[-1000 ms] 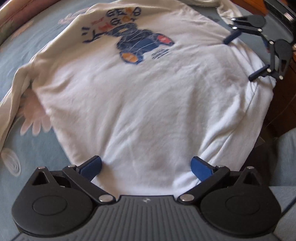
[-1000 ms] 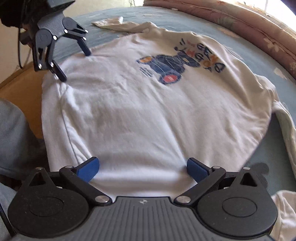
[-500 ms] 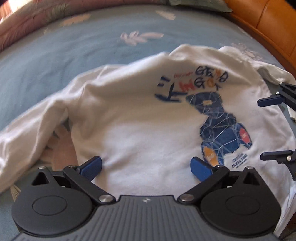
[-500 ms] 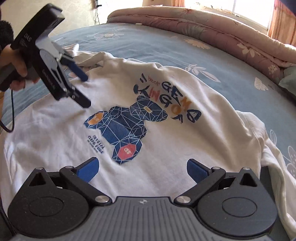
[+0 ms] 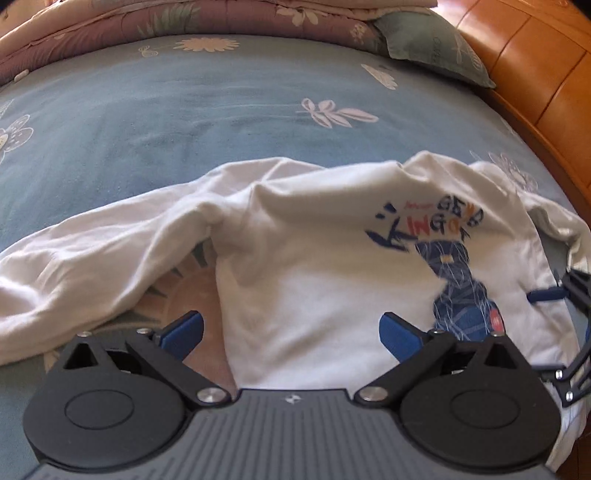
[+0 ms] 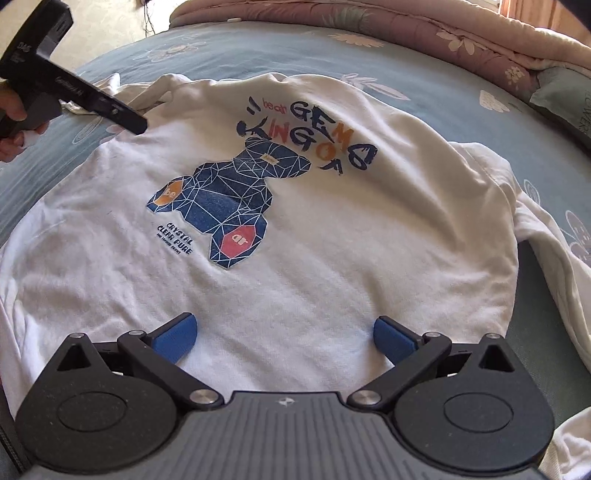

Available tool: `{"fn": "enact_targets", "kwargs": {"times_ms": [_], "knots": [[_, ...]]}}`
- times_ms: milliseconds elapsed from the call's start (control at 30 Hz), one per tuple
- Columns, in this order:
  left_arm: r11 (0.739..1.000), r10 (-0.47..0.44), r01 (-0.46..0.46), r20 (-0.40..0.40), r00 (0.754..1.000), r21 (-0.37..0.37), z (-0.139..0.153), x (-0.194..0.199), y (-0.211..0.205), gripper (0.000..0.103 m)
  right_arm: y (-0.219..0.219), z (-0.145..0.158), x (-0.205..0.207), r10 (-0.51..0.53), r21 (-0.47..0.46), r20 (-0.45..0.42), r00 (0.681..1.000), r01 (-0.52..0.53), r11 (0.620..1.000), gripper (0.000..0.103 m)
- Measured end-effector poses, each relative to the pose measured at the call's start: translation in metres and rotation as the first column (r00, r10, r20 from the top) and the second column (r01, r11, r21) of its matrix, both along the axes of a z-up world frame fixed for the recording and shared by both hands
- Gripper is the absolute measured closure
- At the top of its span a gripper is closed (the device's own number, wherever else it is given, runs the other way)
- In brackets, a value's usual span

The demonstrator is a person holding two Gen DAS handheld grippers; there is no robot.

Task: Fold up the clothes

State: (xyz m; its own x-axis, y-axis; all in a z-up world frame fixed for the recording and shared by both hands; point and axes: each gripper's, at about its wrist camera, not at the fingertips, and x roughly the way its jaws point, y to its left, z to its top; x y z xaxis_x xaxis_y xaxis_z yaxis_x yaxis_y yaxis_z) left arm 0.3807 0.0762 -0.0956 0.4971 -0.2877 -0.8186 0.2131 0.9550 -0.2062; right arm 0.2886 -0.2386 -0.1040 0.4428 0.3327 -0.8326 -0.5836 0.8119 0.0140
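A white long-sleeved shirt (image 6: 314, 266) with a blue bear print (image 6: 229, 199) lies face up and spread on the bed. It also shows in the left wrist view (image 5: 314, 280). Its left sleeve (image 5: 92, 258) lies bunched out to the side. My left gripper (image 5: 291, 332) is open and empty, over the shirt's side edge below the armpit. My right gripper (image 6: 282, 334) is open and empty over the lower body of the shirt. The left gripper also shows in the right wrist view (image 6: 125, 118) near the far shoulder.
The shirt lies on a blue flowered bedsheet (image 5: 221, 103). A pink quilt (image 6: 424, 33) and a green pillow (image 5: 432, 40) lie along the far side. An orange wooden headboard (image 5: 535, 66) stands at the right. The other sleeve (image 6: 554, 258) trails off right.
Both grippers have moved up from the hem toward the shirt's chest and shoulders. The left one has swung toward the left sleeve side. Both have stayed open.
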Motion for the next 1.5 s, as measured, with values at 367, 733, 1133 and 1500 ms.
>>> {"fn": "enact_targets", "kwargs": {"times_ms": [367,733,1133,1500], "knots": [[0.931,-0.058,0.016,-0.106,0.993,-0.365,-0.017,0.075,0.032,0.002,0.004,0.0,0.002,-0.027,-0.025,-0.015,1.0,0.027,0.999,0.0],[0.835,0.096,-0.153,-0.134,0.986,-0.529,0.012,0.068,0.11,0.003,0.006,0.0,0.003,-0.036,-0.03,-0.016,0.999,0.035,0.999,0.0],[0.892,-0.148,0.053,-0.181,0.972,-0.448,0.003,0.029,0.042,0.002,0.007,0.002,0.005,-0.035,-0.038,-0.025,0.999,0.034,0.999,0.0],[0.972,-0.131,0.099,-0.143,0.981,-0.214,0.014,0.003,0.033,0.004,0.005,0.001,0.002,-0.037,-0.026,-0.002,0.999,0.037,0.999,0.0]]}}
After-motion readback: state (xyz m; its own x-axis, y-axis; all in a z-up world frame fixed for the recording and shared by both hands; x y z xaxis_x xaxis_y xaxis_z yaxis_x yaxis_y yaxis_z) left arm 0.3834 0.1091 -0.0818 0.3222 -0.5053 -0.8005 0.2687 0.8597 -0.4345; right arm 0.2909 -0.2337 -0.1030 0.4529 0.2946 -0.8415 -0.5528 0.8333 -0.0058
